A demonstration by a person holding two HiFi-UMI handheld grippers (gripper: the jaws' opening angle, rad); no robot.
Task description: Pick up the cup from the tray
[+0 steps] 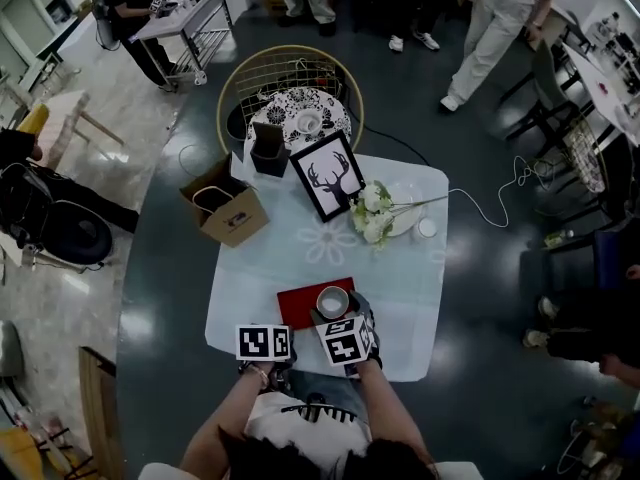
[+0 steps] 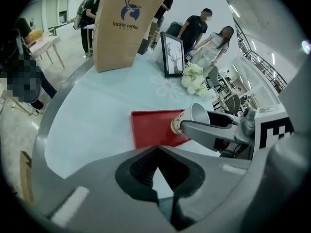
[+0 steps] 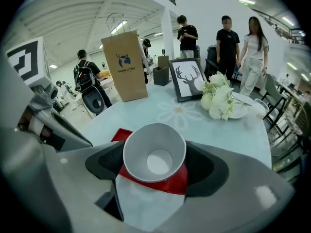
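Paper cup leans between my right jaws, spread wide around it, at the red tray's three o'clock edge; a lopsided close could topple it. Left jaws closed, empty.

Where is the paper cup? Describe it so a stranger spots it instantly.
On the pale tablecloth, look to the near edge for the red tray. An upright white paper cup stands on its right end, between the spread jaws of the right hand-held gripper. It alone stands on the tray.

Cloth-covered table with red tray, paper bag, framed deer picture, white flowers.
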